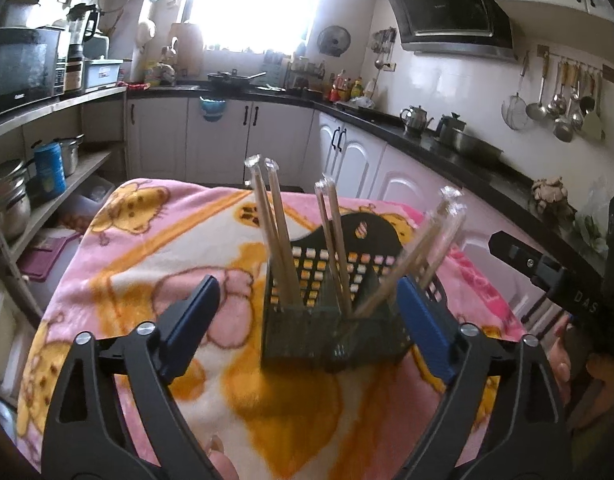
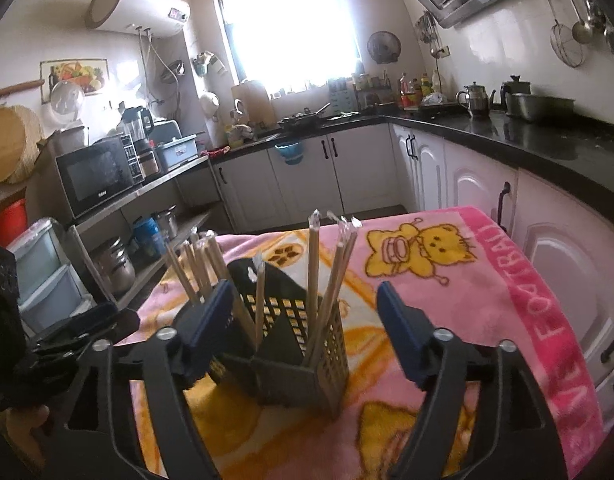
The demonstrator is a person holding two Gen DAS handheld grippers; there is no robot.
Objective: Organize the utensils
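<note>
Standing mid-bench on the pink cartoon blanket (image 1: 147, 264), black perforated utensil caddy (image 1: 331, 332) holds wrapped chopsticks (image 1: 281, 236); left tongs (image 1: 307, 332) and right tongs (image 2: 303, 332), both wide open, empty.

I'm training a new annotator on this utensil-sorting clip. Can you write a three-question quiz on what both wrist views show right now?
1. True or false: the left hand-held gripper is clamped on a pair of chopsticks.
2. Where do the wrapped chopsticks stand? A) flat on the blanket B) upright in the black utensil holder C) on the counter
3. Fill in: the holder sits on a pink cartoon-print ____.

Key
1. False: both it and the right hand-held gripper are open and hold nothing.
2. B
3. blanket
</note>
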